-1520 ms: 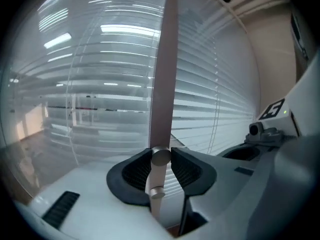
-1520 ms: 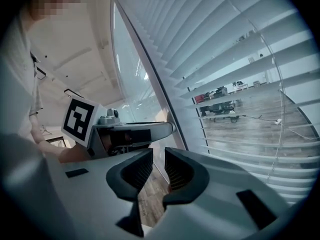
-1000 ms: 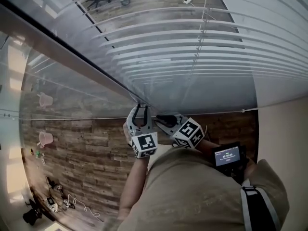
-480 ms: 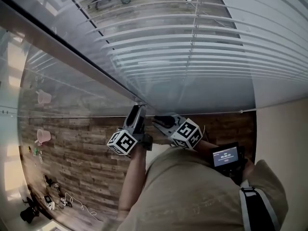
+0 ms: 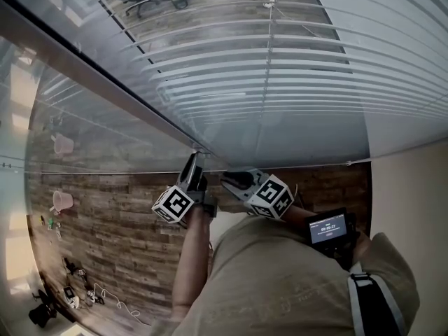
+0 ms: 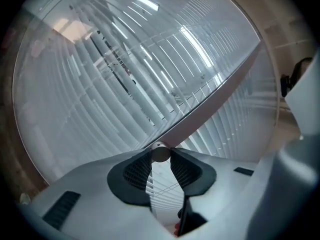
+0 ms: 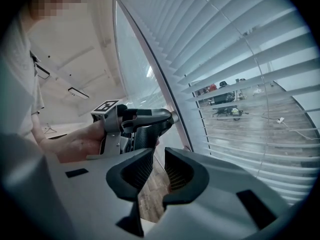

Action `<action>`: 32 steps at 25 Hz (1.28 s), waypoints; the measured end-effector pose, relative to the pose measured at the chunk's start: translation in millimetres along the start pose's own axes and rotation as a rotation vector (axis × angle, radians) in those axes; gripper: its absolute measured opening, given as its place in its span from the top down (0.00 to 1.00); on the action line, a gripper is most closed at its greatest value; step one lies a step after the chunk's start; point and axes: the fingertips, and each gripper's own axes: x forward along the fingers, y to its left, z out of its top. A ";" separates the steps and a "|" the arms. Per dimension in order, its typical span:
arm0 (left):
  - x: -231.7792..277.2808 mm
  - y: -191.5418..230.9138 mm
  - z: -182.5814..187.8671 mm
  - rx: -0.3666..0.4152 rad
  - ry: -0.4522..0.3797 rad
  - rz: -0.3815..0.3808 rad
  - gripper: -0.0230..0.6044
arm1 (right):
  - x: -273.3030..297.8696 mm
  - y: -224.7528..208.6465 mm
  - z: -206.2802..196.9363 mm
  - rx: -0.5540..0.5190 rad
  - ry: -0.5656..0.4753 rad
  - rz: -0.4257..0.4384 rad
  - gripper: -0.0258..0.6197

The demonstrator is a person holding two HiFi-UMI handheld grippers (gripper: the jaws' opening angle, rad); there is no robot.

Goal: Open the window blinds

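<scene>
Floor clutter [image 5: 70, 294] btm-left too small to ID; screen [image 5: 329, 227] txt unreadable. Wand [image 6: 160, 152]: only tip made out, rest hidden.

Left tool [image 5: 193, 157] just closed on wand [image 6: 160, 152]; right tool [image 5: 228, 180] jaws apart.

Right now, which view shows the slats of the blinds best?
The right gripper view: the slats stand apart, with wooden floor visible between them. The head view shows gaps only near its top; the left gripper view shows slats under glare.
</scene>
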 end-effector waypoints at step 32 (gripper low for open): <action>-2.8 2.9 -6.2 0.856 0.102 0.273 0.76 | 5.7 -3.7 -26.5 -0.023 0.030 -0.052 0.85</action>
